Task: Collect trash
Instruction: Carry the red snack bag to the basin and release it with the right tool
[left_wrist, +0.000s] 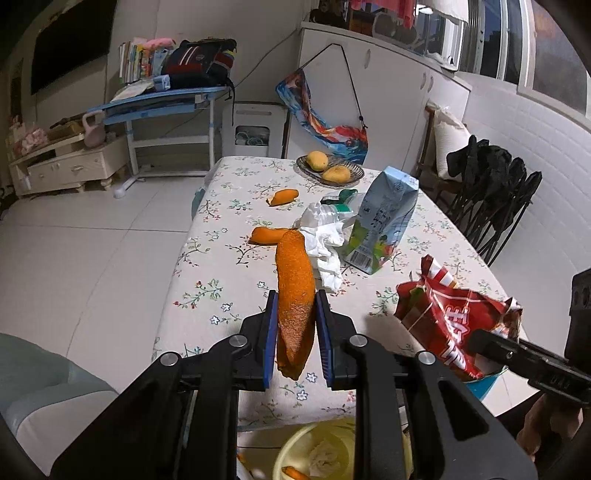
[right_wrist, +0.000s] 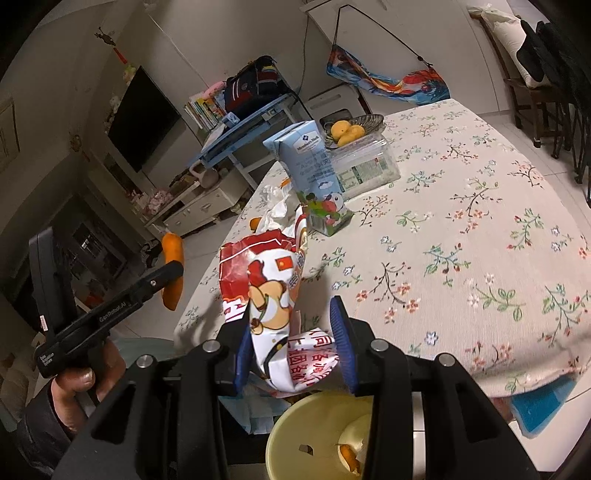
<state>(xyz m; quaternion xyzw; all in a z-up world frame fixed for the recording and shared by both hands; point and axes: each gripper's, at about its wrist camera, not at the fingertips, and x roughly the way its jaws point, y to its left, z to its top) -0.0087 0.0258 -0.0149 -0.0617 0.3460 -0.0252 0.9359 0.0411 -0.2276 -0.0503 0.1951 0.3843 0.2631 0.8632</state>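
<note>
My left gripper (left_wrist: 295, 306) is shut on a long orange peel (left_wrist: 294, 291), held above the near edge of the floral table (left_wrist: 221, 258). My right gripper (right_wrist: 291, 325) is shut on a crumpled red and white snack bag (right_wrist: 273, 295), also near the table's front edge. Below both grippers stands a yellow bin (right_wrist: 295, 432) with peel and tissue inside. On the table lie two more orange peels (left_wrist: 267, 235) (left_wrist: 283, 196), crumpled white tissue (left_wrist: 325, 243), a blue milk carton (left_wrist: 384, 221) and a plastic bottle (left_wrist: 332, 212).
A woven dish with mangoes (left_wrist: 328, 168) sits at the table's far end. A blue desk (left_wrist: 162, 103) and a low cabinet (left_wrist: 70, 166) stand across the tiled floor. Dark chairs (left_wrist: 495, 199) line the right side. A hand (right_wrist: 81, 380) grips the left tool's handle.
</note>
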